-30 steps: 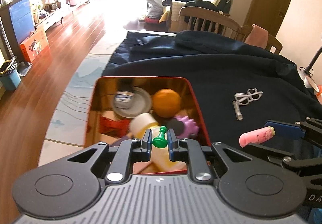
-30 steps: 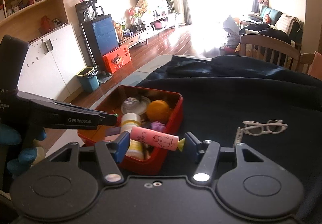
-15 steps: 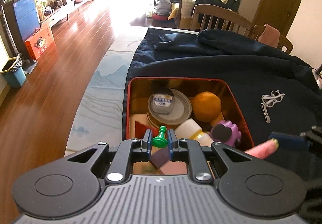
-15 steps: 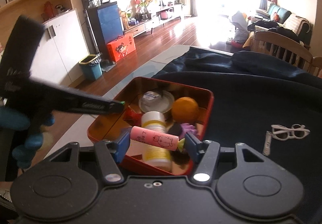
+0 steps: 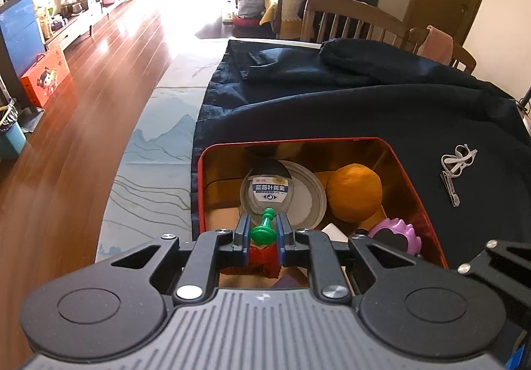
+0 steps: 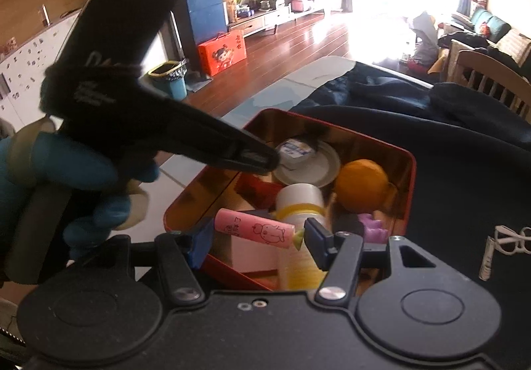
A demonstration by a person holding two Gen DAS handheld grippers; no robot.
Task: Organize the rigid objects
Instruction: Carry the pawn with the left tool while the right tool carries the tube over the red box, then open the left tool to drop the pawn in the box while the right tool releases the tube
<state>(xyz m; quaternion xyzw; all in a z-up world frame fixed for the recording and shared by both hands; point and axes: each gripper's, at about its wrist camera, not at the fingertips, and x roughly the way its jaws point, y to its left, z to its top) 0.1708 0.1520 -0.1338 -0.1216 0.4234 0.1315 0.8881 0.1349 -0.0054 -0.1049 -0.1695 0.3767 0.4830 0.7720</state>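
A red tin box sits on the dark blue cloth. It holds an orange ball, a white lid with a small labelled jar, a purple toy and a yellow-white bottle. My left gripper is shut on a green pawn-shaped piece and holds it over the box's near left part. My right gripper is shut on a pink cylinder held crosswise above the box's near edge. The left gripper also shows in the right wrist view, reaching into the box.
White toy glasses and a small clip lie on the cloth right of the box. Bunched dark cloth lies at the far end. Wooden chairs stand behind. The table's left edge drops to a wooden floor.
Both grippers have moved forward over the box while still holding their pieces. The left gripper has shifted to the box's left part. The right gripper has come closer above the near edge.
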